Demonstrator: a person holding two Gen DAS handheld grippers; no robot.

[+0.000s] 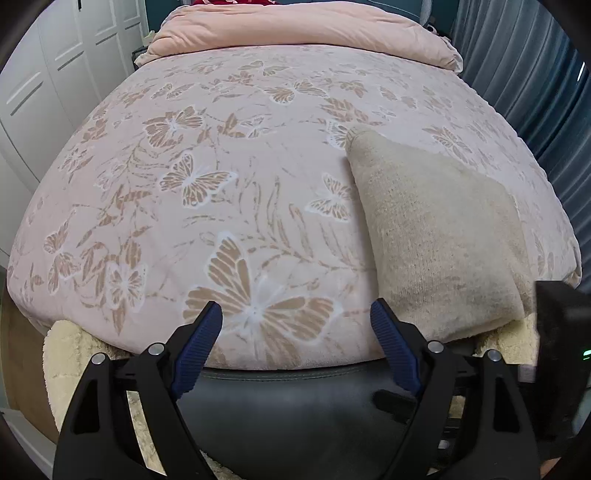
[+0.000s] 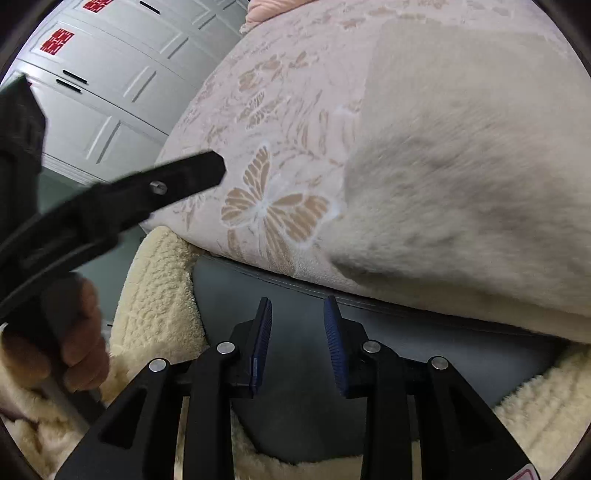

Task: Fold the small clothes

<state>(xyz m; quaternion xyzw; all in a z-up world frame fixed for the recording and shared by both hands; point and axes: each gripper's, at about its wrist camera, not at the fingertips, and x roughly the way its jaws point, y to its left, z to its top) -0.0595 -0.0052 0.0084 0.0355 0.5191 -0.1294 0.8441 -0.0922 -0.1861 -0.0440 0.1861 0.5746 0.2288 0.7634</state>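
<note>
A beige knitted garment point(image 1: 436, 236) lies folded flat on the pink butterfly-print bed cover point(image 1: 207, 155), at the right near the bed's front edge. It also shows in the right wrist view point(image 2: 461, 177), blurred. My left gripper point(image 1: 295, 317) is open and empty, held over the bed's front edge just left of the garment. My right gripper point(image 2: 297, 314) is open by a narrow gap and empty, below the bed edge in front of the grey bed frame point(image 2: 369, 332). The left gripper's black body point(image 2: 155, 192) shows at the left of the right wrist view.
A folded pink quilt point(image 1: 303, 33) lies at the head of the bed. White wardrobe doors point(image 2: 110, 81) stand to the left. Blue curtains point(image 1: 517, 55) hang at the right. A cream fleece point(image 2: 159, 295) lies below the bed's front edge.
</note>
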